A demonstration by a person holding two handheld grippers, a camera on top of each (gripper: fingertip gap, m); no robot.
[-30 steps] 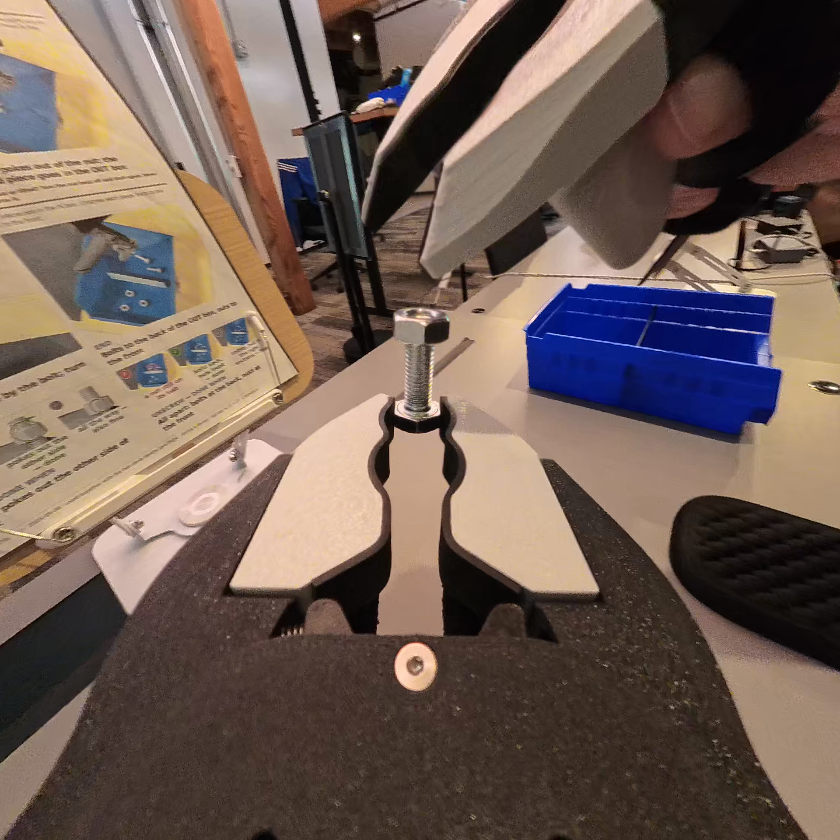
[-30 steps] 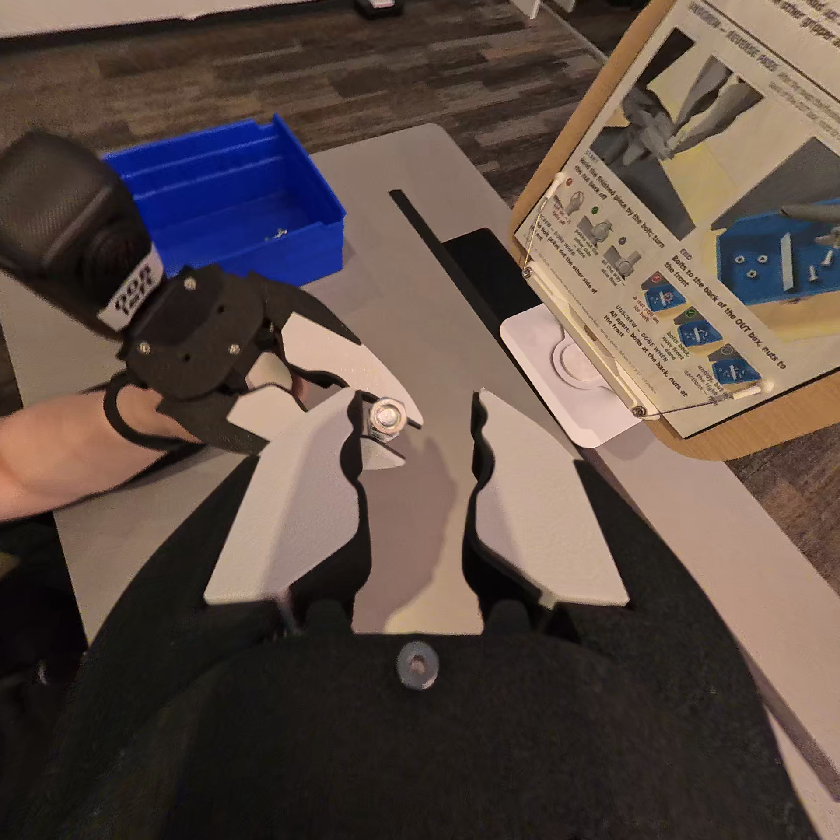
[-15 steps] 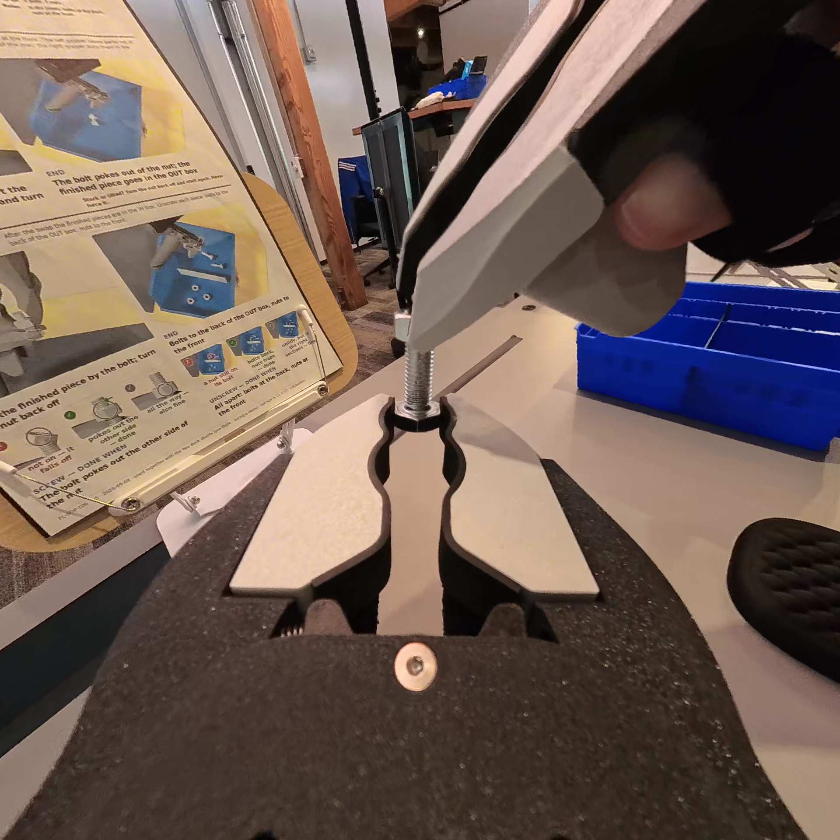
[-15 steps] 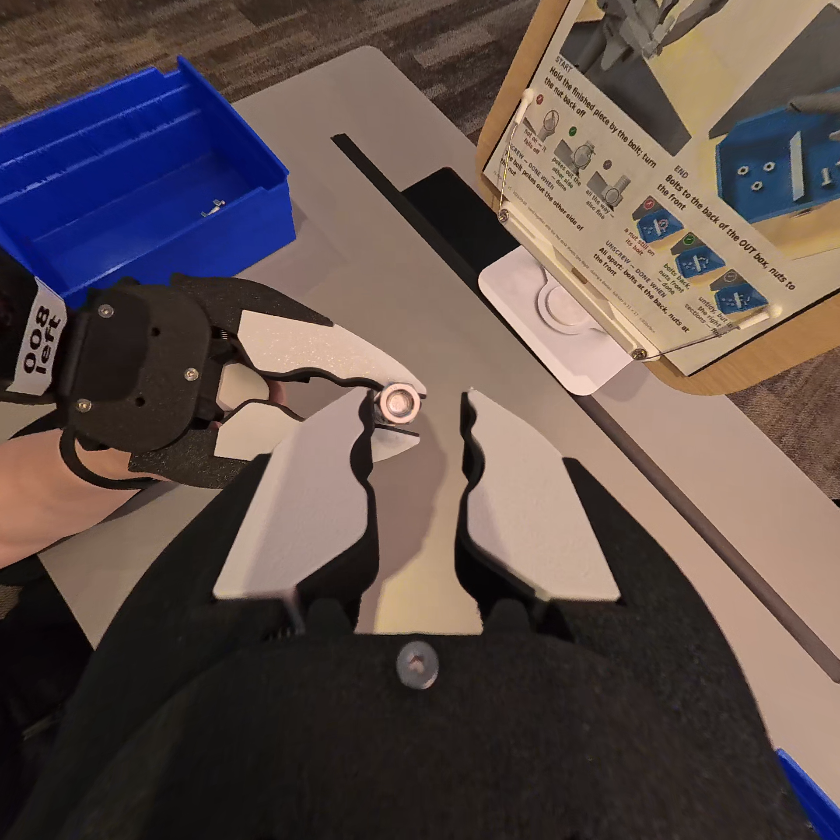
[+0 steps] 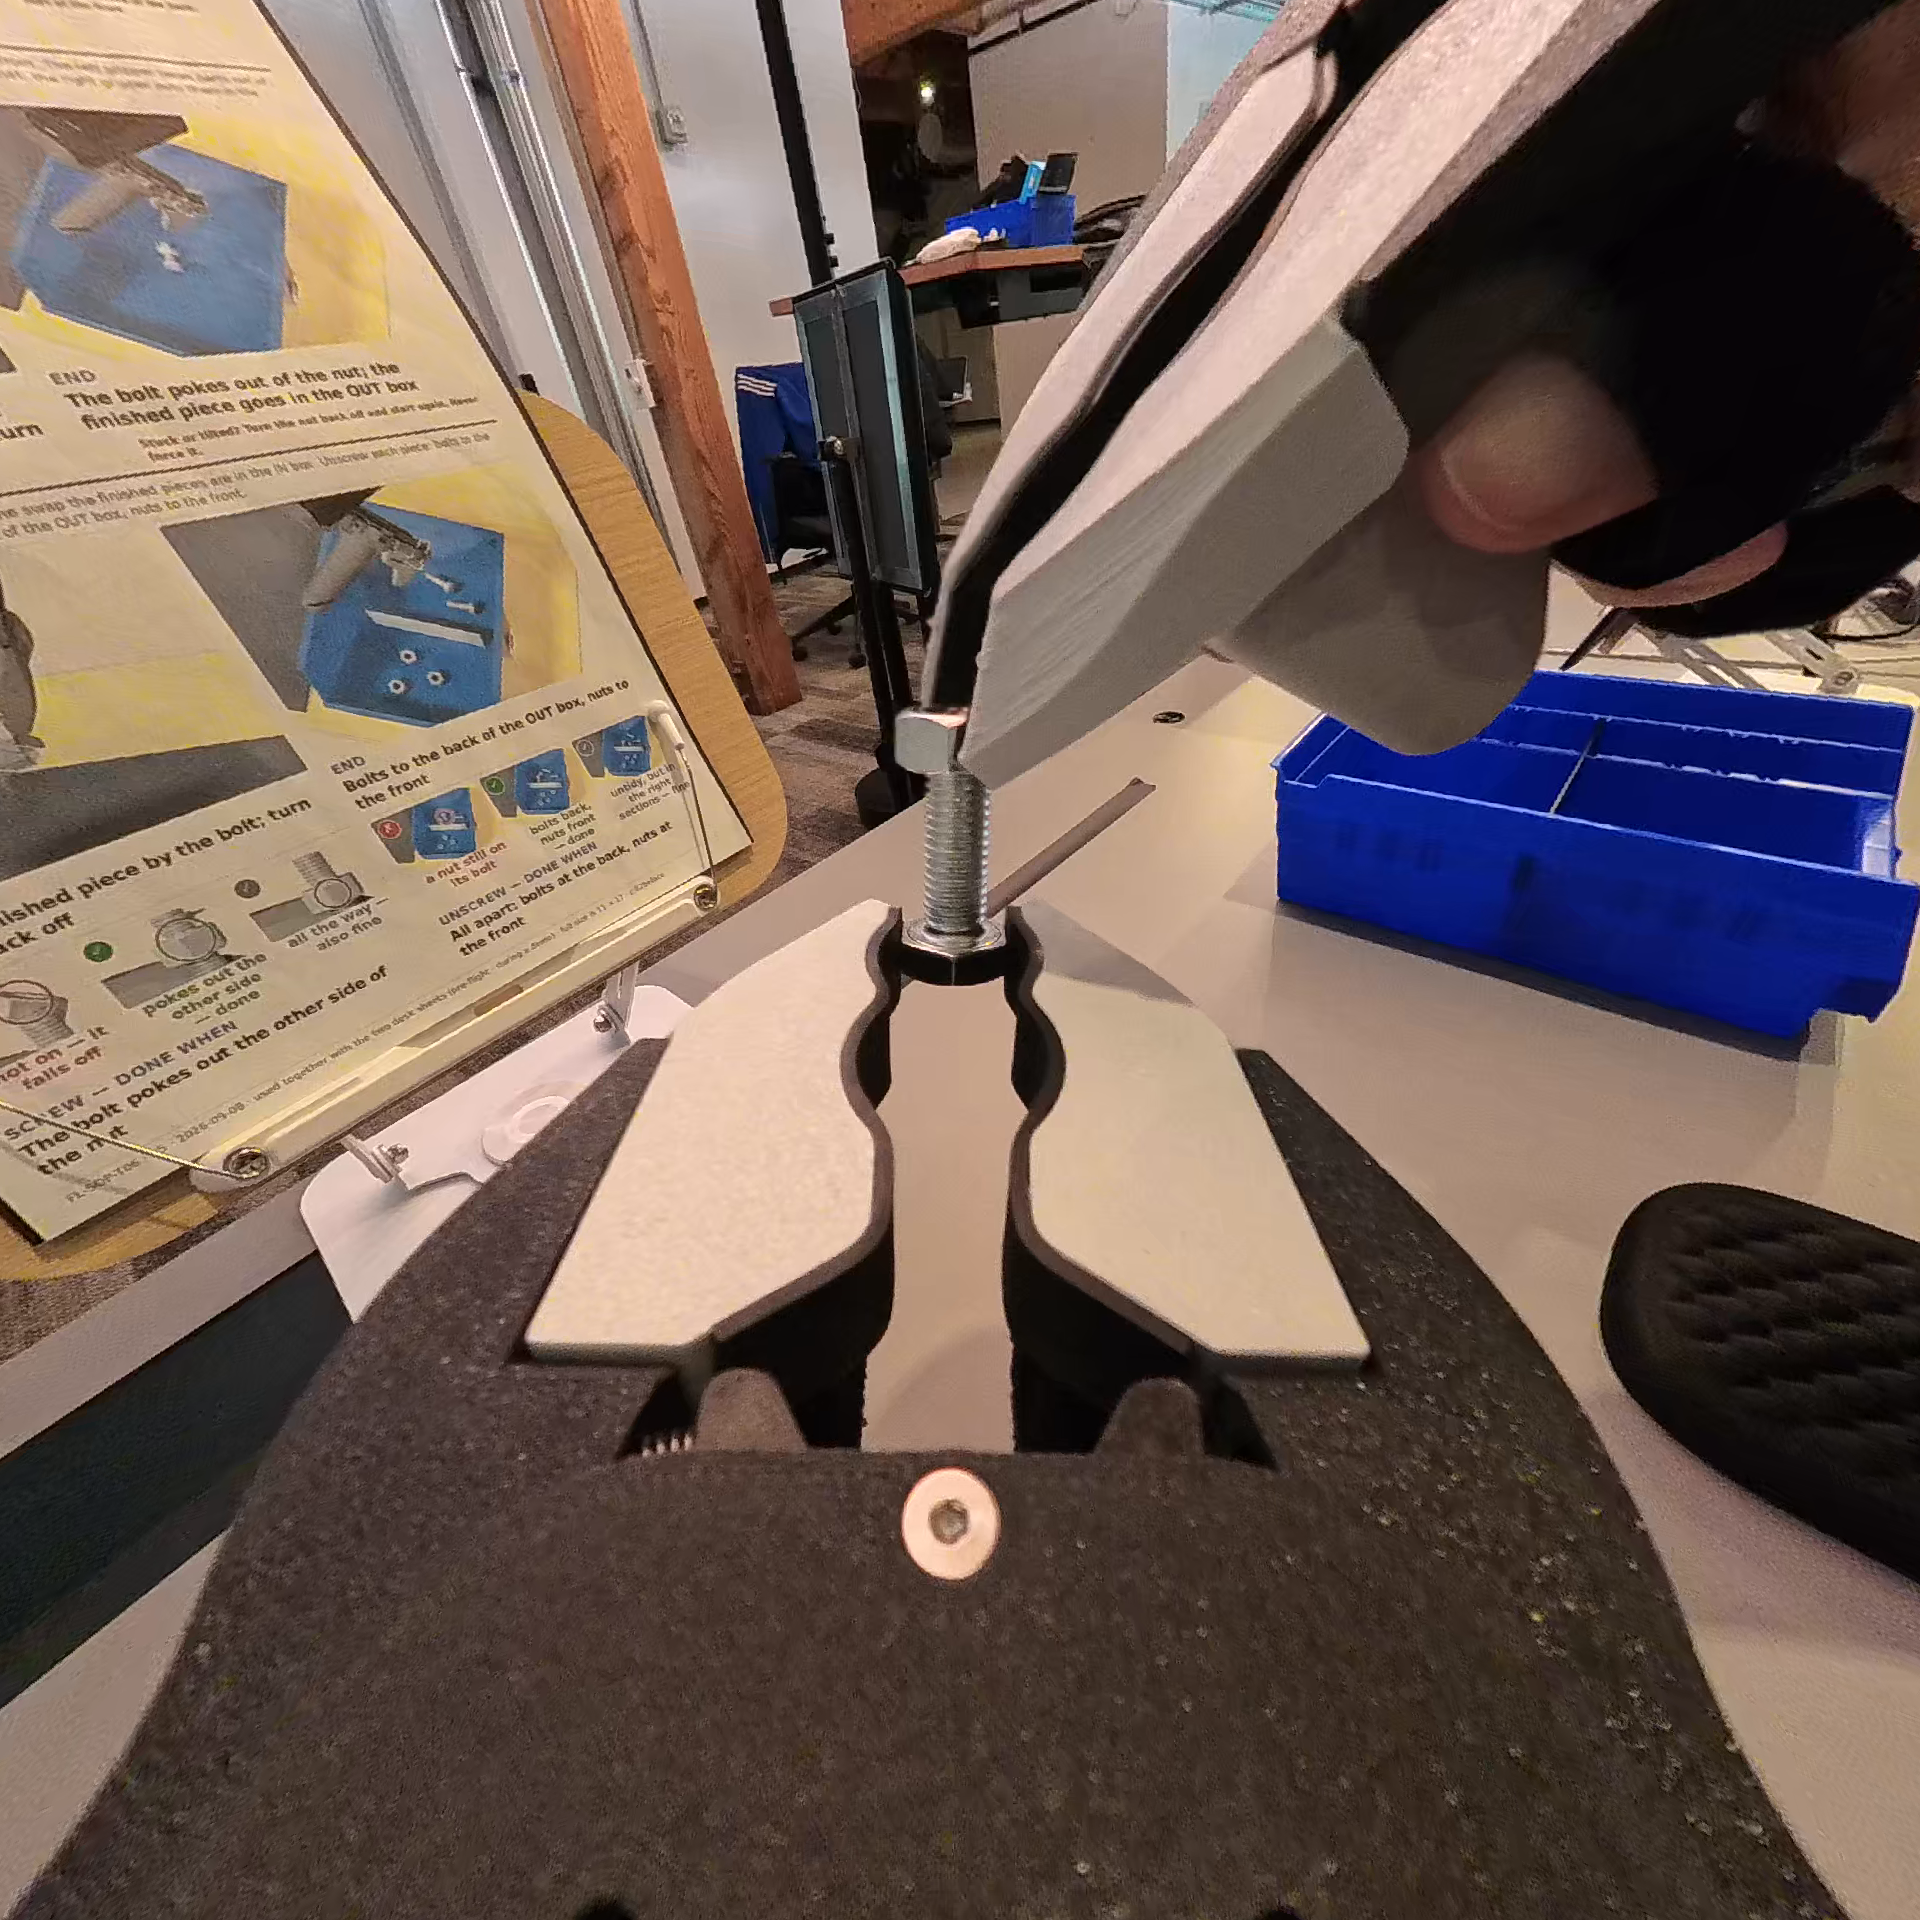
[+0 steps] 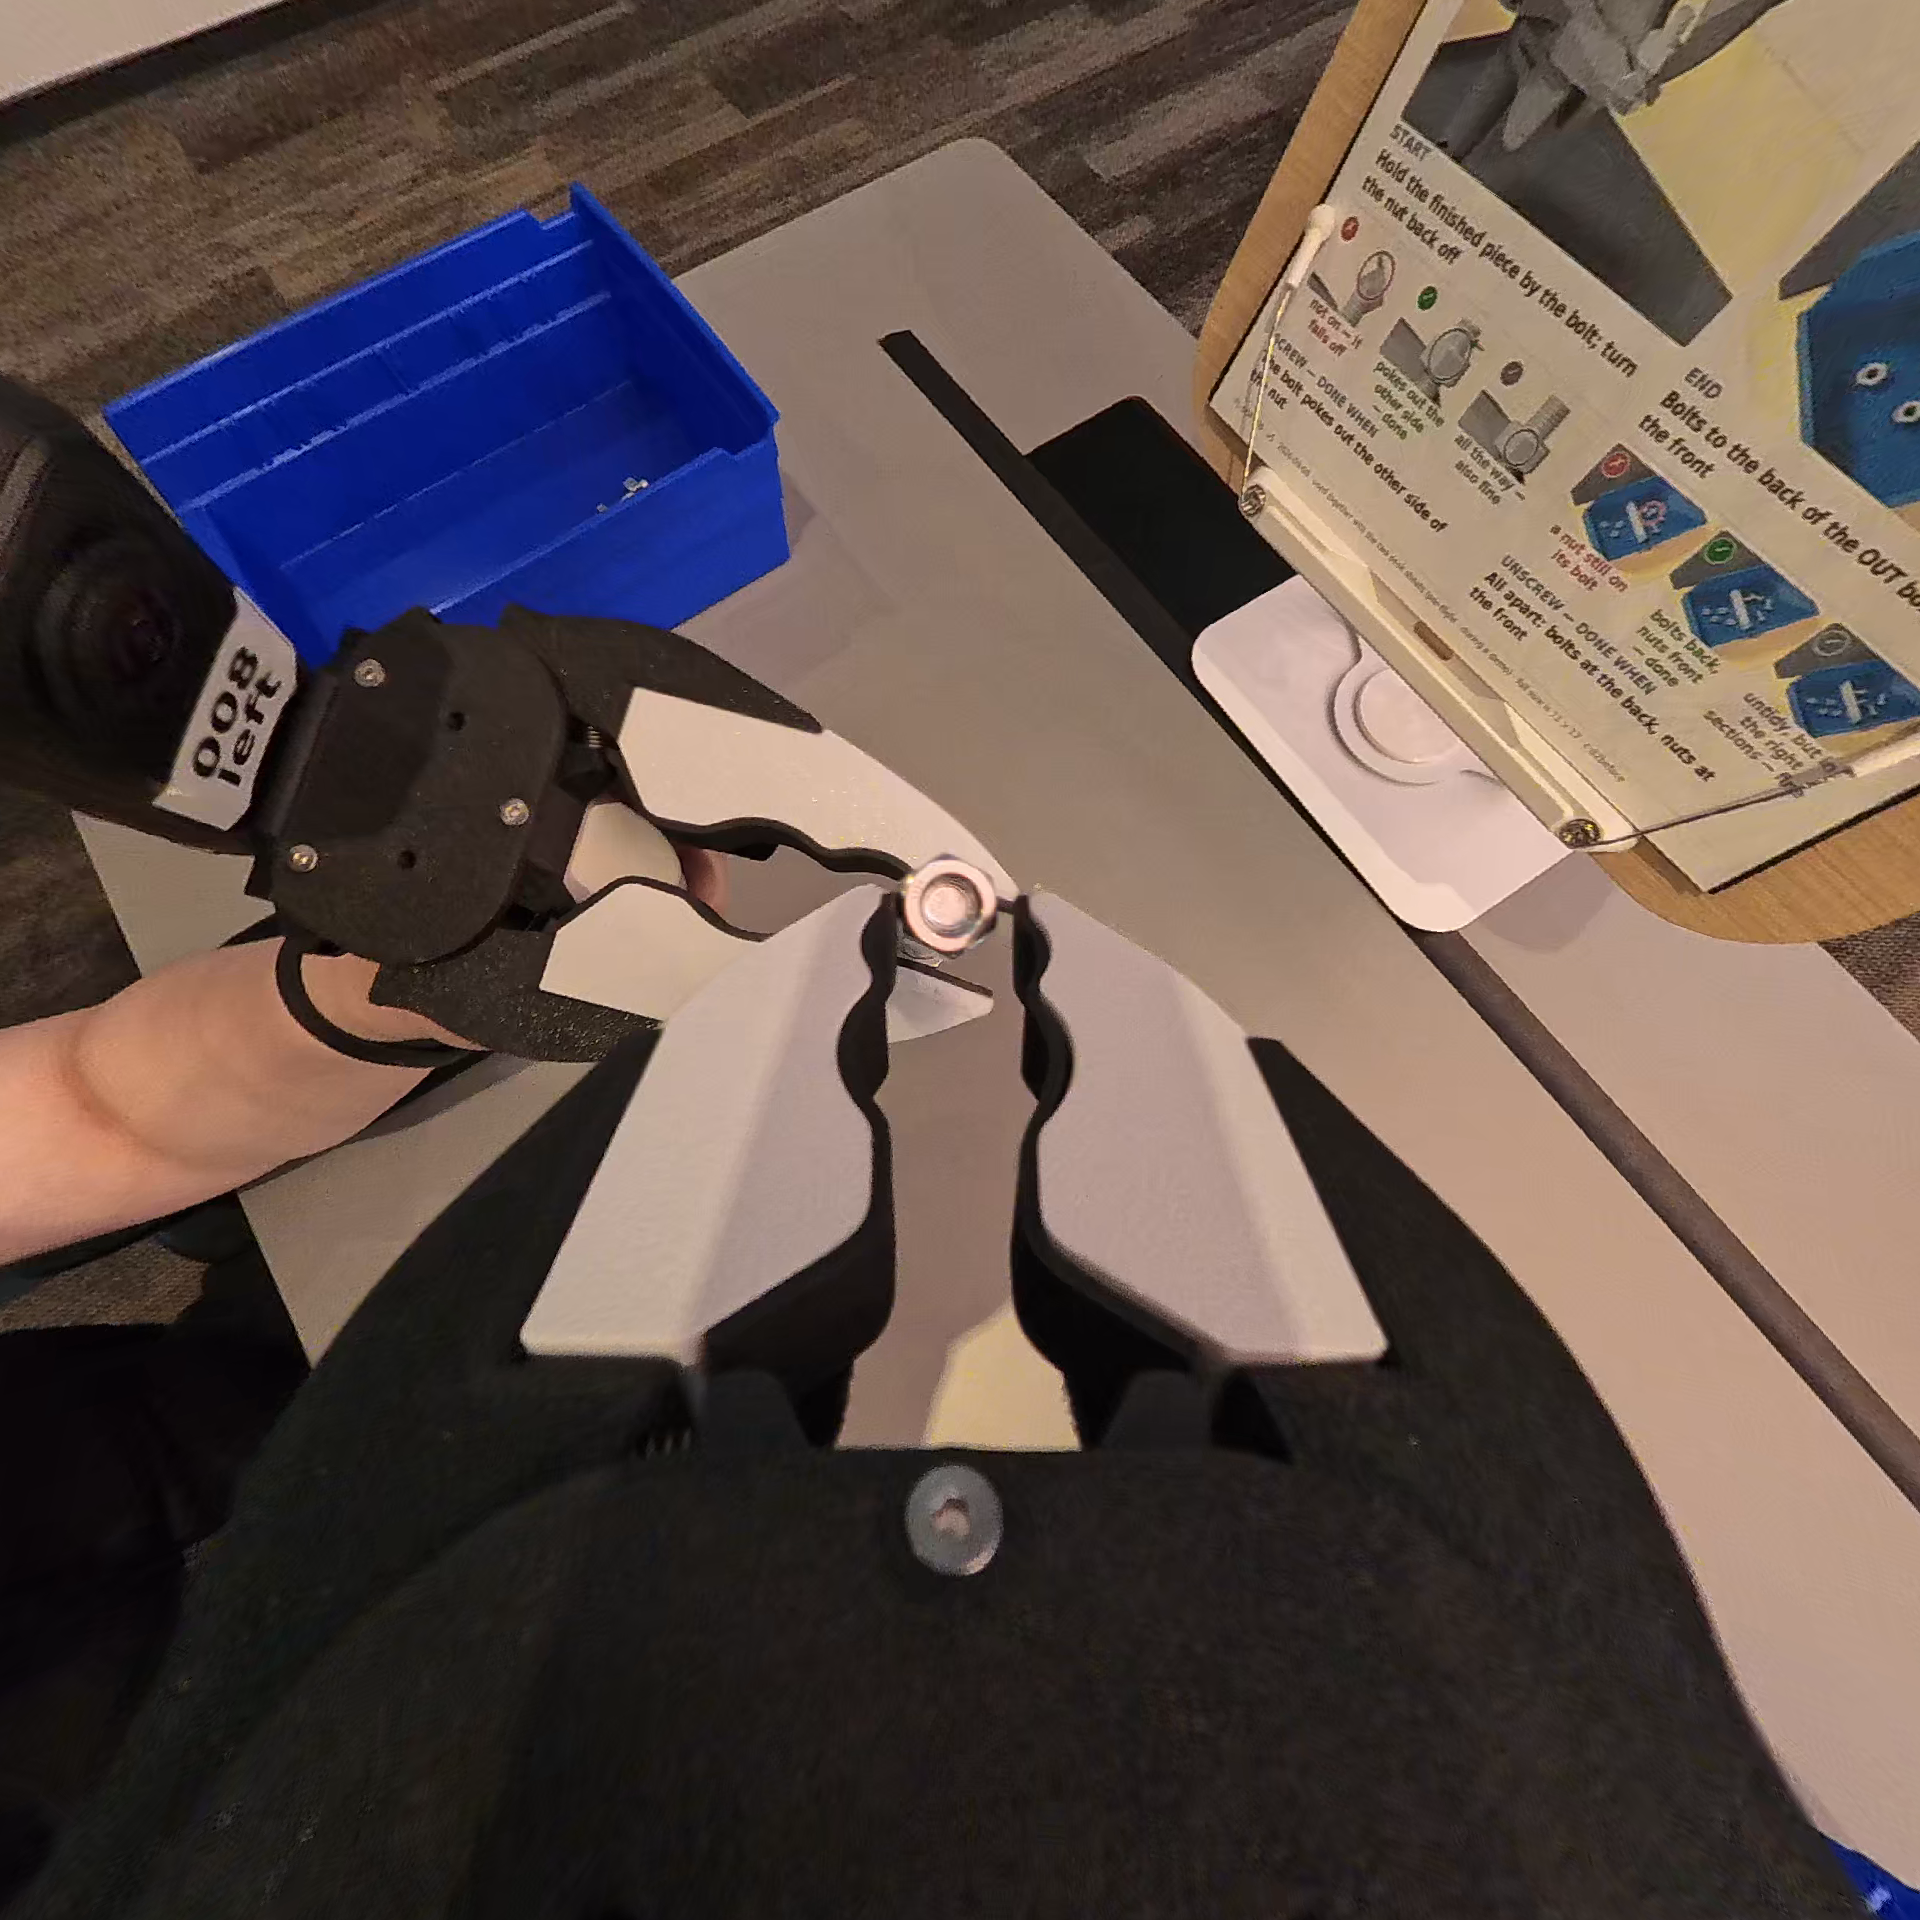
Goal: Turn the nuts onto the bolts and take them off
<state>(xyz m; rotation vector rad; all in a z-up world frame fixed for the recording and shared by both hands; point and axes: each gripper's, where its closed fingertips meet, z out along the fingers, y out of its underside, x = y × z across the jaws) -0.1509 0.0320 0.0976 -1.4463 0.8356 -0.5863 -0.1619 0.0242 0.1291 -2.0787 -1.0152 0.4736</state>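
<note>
Grey fingers of the left gripper are closed on the hex head of a bolt that stands upright at 12 o'clock in the left wrist view. At the top of its thread sits a nut, flanked by the right gripper, whose jaws are narrowed around it; whether they press it, I cannot tell. Beyond, a blue bin rests at 2 o'clock on the grey table, and an instruction board leans at 10 o'clock.
</note>
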